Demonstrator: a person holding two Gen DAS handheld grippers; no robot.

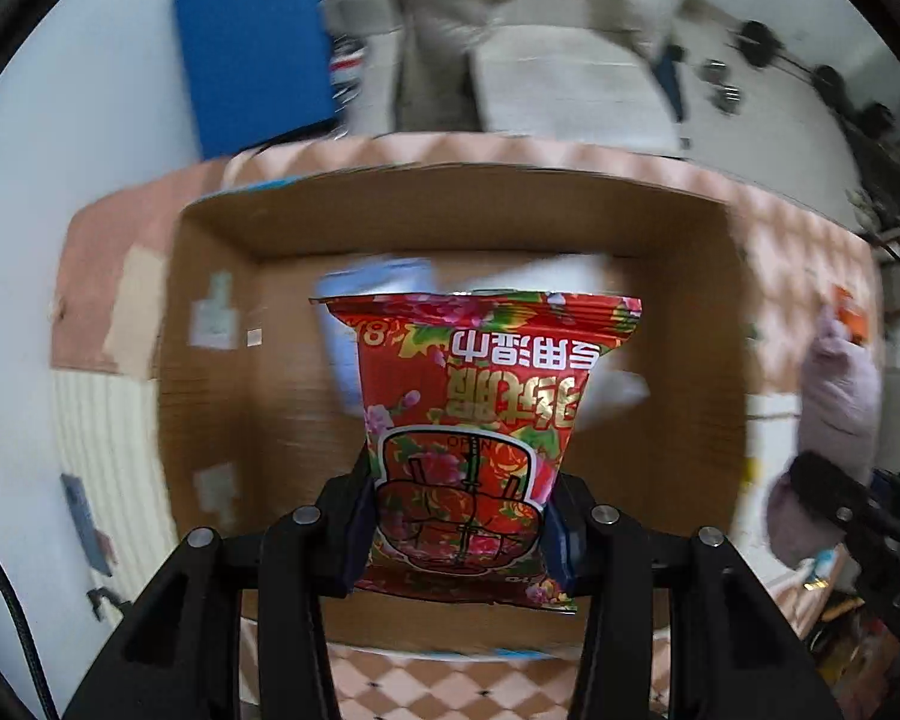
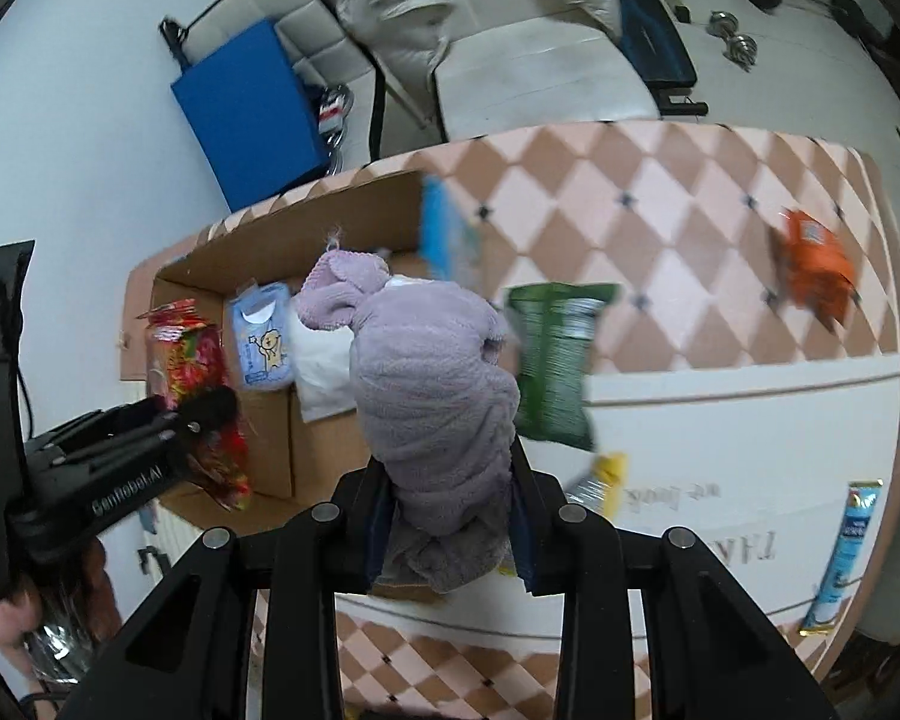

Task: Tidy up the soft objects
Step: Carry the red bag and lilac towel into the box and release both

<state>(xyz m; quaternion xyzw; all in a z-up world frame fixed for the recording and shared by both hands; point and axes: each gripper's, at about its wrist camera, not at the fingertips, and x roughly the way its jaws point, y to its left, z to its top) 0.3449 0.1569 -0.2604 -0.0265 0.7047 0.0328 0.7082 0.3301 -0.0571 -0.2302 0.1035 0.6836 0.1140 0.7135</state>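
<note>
My left gripper [image 1: 459, 531] is clamped on the red flowery snack bag [image 1: 480, 420], hanging over the open cardboard box [image 1: 210, 420]. My right gripper [image 2: 453, 516] is squeezing the lilac towel [image 2: 432, 384] just above the box's near-right edge, a green packet [image 2: 555, 360] lying right of the box.

Your left hand-held gripper [image 2: 150, 420] carries the brand "GenRobot.AI" in white along its black body in the right wrist view. The red flowered packet [image 1: 474, 420] shows "OPEN" near its lower panel, an "8" by one corner, and large Chinese characters, upside down. The counter's [image 2: 720, 480] white cloth print is too blurred to read.
</note>
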